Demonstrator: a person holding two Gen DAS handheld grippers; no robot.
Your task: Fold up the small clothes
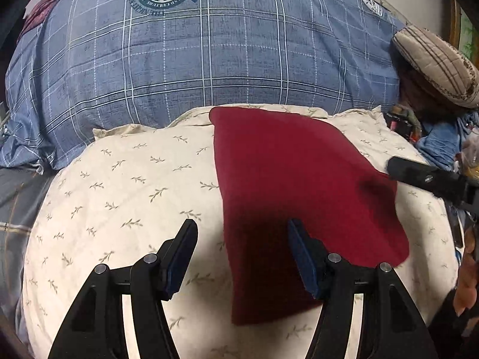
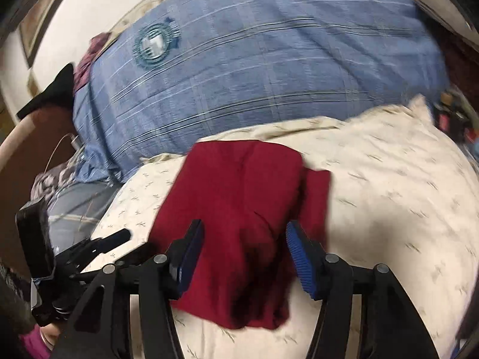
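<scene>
Cream leaf-print pillow (image 1: 125, 185) carries a folded dark-red knit garment (image 1: 293, 179); blue plaid duvet (image 1: 209, 53) behind. Left gripper (image 1: 242, 254) and right gripper (image 2: 245, 254): both released, holding nothing.

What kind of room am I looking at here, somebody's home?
Most likely a bedroom in a home. The red garment lies on a cream pillow with a leaf print, and behind it a blue plaid duvet is heaped up. A framed picture hangs on the wall.
</scene>
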